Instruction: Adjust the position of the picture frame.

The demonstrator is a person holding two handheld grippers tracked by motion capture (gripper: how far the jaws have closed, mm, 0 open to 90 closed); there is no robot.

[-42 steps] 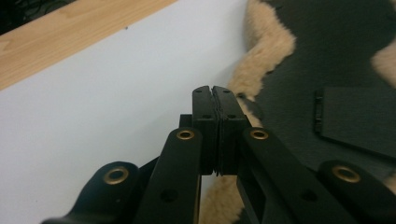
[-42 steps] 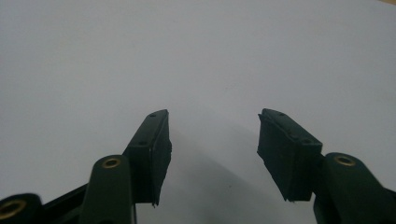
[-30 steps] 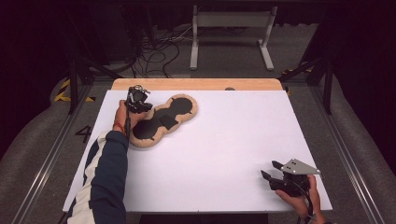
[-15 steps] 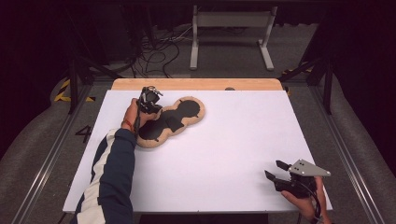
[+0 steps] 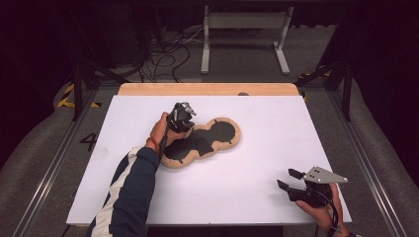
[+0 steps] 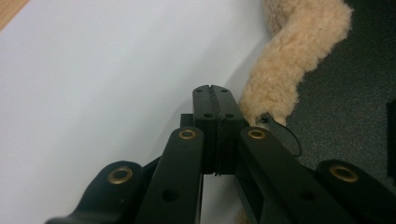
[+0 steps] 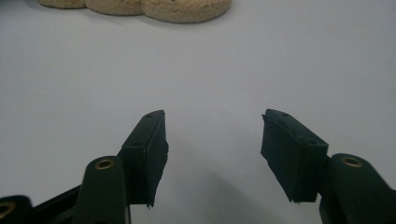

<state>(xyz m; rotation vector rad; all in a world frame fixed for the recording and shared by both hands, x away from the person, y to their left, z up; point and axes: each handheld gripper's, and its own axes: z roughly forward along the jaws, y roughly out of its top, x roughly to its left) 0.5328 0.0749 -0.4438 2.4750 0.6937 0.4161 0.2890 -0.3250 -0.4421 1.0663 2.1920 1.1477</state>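
the left gripper (image 5: pixel 182 118) had its fingers pressed together beside the fleecy rim of a black lobed mat (image 5: pixel 202 142) lying mid-tabletop (image 5: pixel 257 118), while the right gripper (image 5: pixel 291 180), fingers spread apart, hovered near the right corner.

One white rectangular table top (image 5: pixel 257 177) is out there, and on it lies a single lobed fleece mat with a tan fuzzy rim and black inner panels (image 5: pixel 223 134), three rounded lobes strung in a row. Two black two-jaw hand-held grippers are in play, the left gripper (image 5: pixel 182 118) at the mat's edge and the right gripper (image 5: pixel 289 179) near the table's front corner, each carried by one hand, so two hands and one striped dark-blue-and-white sleeve (image 5: pixel 129 192). Beyond the table stands one grey metal frame on two feet (image 5: pixel 243 34), and one strip of bare wooden board (image 5: pixel 207 89) runs along the far edge.
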